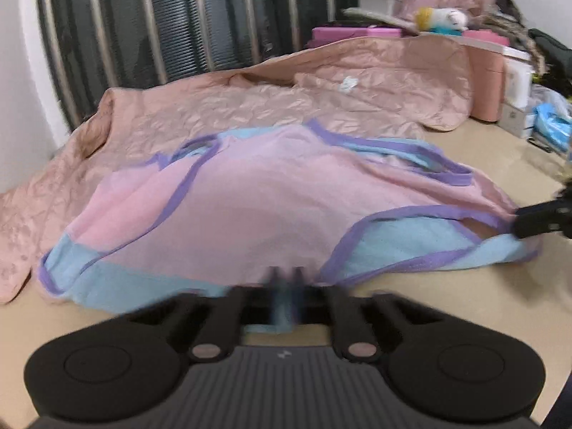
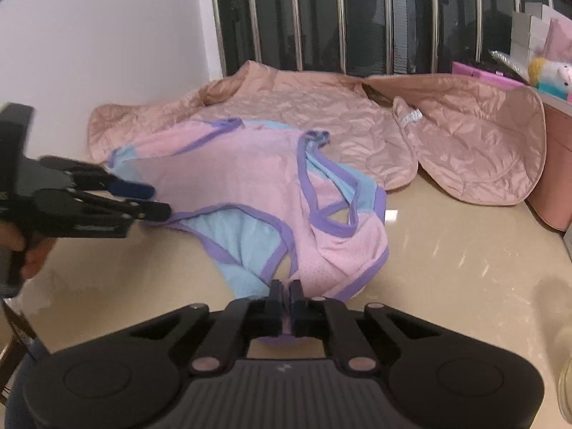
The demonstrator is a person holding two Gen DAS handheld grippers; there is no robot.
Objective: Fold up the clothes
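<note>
A pink and light-blue sleeveless top with purple trim (image 1: 250, 207) lies spread on the beige table, partly over a quilted pink jacket (image 1: 250, 100). My left gripper (image 1: 286, 279) is shut on the top's blue near edge. My right gripper (image 2: 289, 291) is shut on the top (image 2: 250, 178) at a purple-trimmed edge near an armhole. In the right wrist view the left gripper (image 2: 157, 202) comes in from the left, closed on the top's edge. In the left wrist view the right gripper (image 1: 518, 221) shows at the right edge, pinching the cloth.
The quilted pink jacket (image 2: 429, 132) lies open behind the top. Pink boxes, a plush toy (image 1: 447, 18) and white boxes (image 1: 514, 71) crowd the far right. A dark railed window (image 2: 357, 18) stands behind. Bare beige tabletop (image 2: 447, 268) lies at the near right.
</note>
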